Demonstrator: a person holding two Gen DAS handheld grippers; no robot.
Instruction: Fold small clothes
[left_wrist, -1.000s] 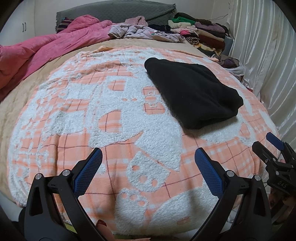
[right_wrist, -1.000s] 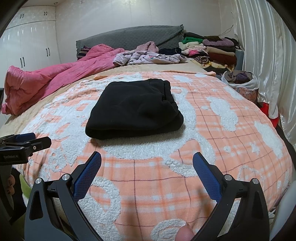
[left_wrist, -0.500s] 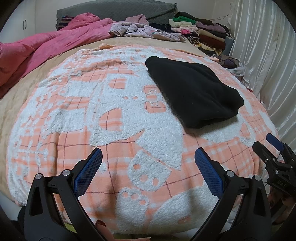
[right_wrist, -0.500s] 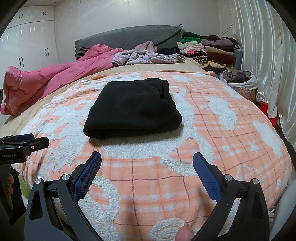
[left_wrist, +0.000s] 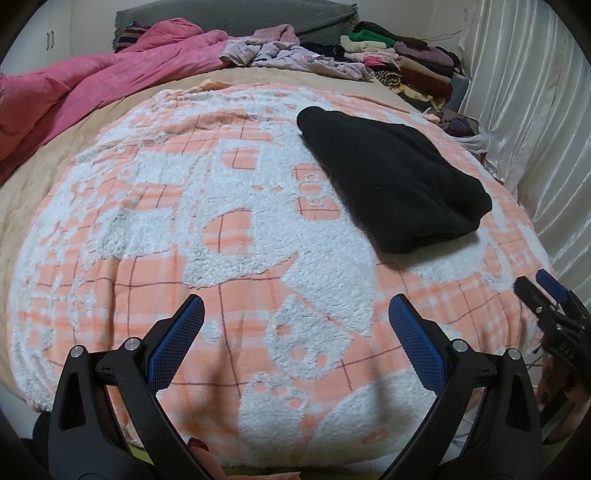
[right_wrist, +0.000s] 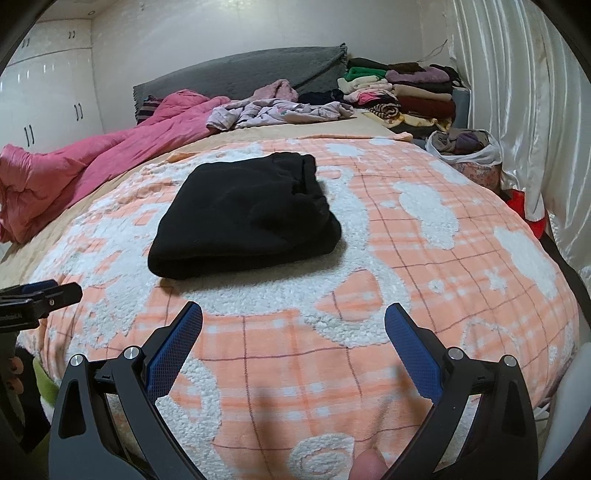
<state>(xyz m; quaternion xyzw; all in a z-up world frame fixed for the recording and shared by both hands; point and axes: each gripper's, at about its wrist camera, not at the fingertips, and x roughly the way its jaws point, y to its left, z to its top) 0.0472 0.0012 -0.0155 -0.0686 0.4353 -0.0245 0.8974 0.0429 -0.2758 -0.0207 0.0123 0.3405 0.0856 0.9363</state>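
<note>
The black garment (right_wrist: 243, 218) lies folded into a thick, compact bundle on the orange-and-white plaid fleece blanket (right_wrist: 388, 295), toward the middle of the bed, with its rounded folded edge facing the grippers and what looks like a waistband at the far end. Both tools hang back from it near the foot of the bed: the left gripper (left_wrist: 295, 339) is spread wide with nothing between its blue pads, and the right gripper (right_wrist: 293, 339) is likewise released and empty, neither touching the cloth. Judging by the tidy shape, this piece looks finished, so the likely next step is to move it aside or fetch another. The risk lies in that lift: the fabric looks thick and soft, and a pinch on only the top layer would probably let the lower layers sag and the fold fall open; the plush blanket could also be nipped along with the garment if the pads dig in too deep. Beyond the blanket lie a tan sheet, a crumpled pink comforter (right_wrist: 92, 162) on the left, a loose heap of pale lilac clothes (right_wrist: 277, 110) near the grey headboard (right_wrist: 240, 77), a stack of folded clothes (right_wrist: 410, 92) in the far right corner, a white bag of garments (right_wrist: 465, 151) beside the bed, pale curtains (right_wrist: 517, 92) on the right and white wardrobe doors on the left.
</note>
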